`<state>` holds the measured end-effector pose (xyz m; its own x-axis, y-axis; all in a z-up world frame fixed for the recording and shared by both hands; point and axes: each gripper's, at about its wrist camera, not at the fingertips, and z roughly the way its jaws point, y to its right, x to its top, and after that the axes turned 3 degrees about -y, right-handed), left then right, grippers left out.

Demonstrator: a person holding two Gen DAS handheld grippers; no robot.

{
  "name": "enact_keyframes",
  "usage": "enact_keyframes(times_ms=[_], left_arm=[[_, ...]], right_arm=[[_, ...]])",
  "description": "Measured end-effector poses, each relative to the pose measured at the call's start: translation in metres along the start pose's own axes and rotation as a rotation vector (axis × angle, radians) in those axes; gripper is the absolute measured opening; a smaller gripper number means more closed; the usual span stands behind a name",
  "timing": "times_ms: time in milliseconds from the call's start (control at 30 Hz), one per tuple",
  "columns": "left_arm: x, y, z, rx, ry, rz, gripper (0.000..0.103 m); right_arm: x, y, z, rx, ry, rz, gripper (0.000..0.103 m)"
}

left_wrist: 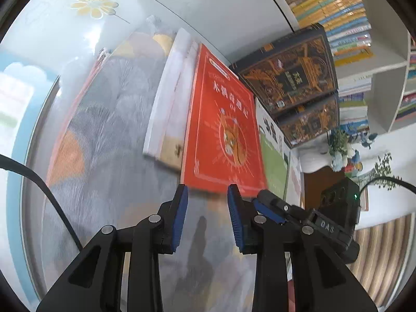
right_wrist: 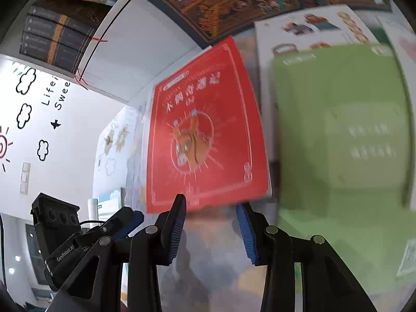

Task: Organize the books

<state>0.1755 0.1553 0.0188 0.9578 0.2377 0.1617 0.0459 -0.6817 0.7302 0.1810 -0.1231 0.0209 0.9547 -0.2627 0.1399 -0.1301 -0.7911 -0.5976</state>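
Note:
A red book [left_wrist: 221, 124] with an orange animal face on its cover lies on top of a spread of books. My left gripper [left_wrist: 207, 189] hovers at its near edge, open, with only the grey patterned surface [left_wrist: 109, 130] showing between the pads. My right gripper [right_wrist: 212, 202] is at the same edge of the red book [right_wrist: 205, 130], open and empty. The right gripper [left_wrist: 270, 205] sits just right of the left one. A green book [right_wrist: 338, 130] lies to the right of the red one. A dark ornate book [left_wrist: 291, 70] lies beyond.
A white book [left_wrist: 166, 98] lies left of the red one, partly under it. A white bookshelf [left_wrist: 338, 13] packed with colourful spines rises at the far right. A potted plant [left_wrist: 340, 143] stands below it. A wall with cloud decals [right_wrist: 39, 104] is at the left.

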Motion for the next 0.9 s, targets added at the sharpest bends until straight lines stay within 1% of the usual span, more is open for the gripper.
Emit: enact_keyframes(times_ms=[133,233,300,400,500,533,633,733,800,900], left_arm=[[-0.012,0.000,-0.010,0.033,0.019,0.003,0.029],[-0.004,-0.004,-0.013,0.048,0.035,-0.019,0.029],[0.004,-0.003,-0.017,0.065,0.063,-0.017,0.029],[0.019,0.002,-0.014,0.087,0.084,0.000,0.029],[0.035,0.003,-0.005,0.115,0.094,0.012,0.029],[0.042,0.003,0.002,0.138,0.095,0.018,0.029],[0.057,-0.001,0.012,0.189,0.113,-0.001,0.029],[0.065,-0.010,0.018,0.195,0.123,-0.053,0.029],[0.068,-0.015,0.021,0.201,0.122,-0.071,0.029],[0.067,-0.017,0.020,0.215,0.134,-0.073,0.029]], right_arm=[[-0.004,0.002,-0.007,0.013,0.017,0.013,0.038],[0.001,-0.007,-0.014,-0.010,0.059,-0.018,0.038],[0.006,-0.012,-0.014,-0.035,0.076,-0.037,0.038],[0.022,-0.024,-0.004,-0.122,0.097,-0.093,0.038],[0.041,-0.033,0.009,-0.256,0.120,-0.167,0.038],[0.049,-0.034,0.014,-0.285,0.121,-0.174,0.038],[0.072,-0.028,0.029,-0.286,0.102,-0.159,0.039],[0.086,-0.036,0.036,-0.293,0.078,-0.196,0.039],[0.092,-0.043,0.041,-0.294,0.068,-0.219,0.039],[0.098,-0.053,0.045,-0.341,0.072,-0.268,0.039]])
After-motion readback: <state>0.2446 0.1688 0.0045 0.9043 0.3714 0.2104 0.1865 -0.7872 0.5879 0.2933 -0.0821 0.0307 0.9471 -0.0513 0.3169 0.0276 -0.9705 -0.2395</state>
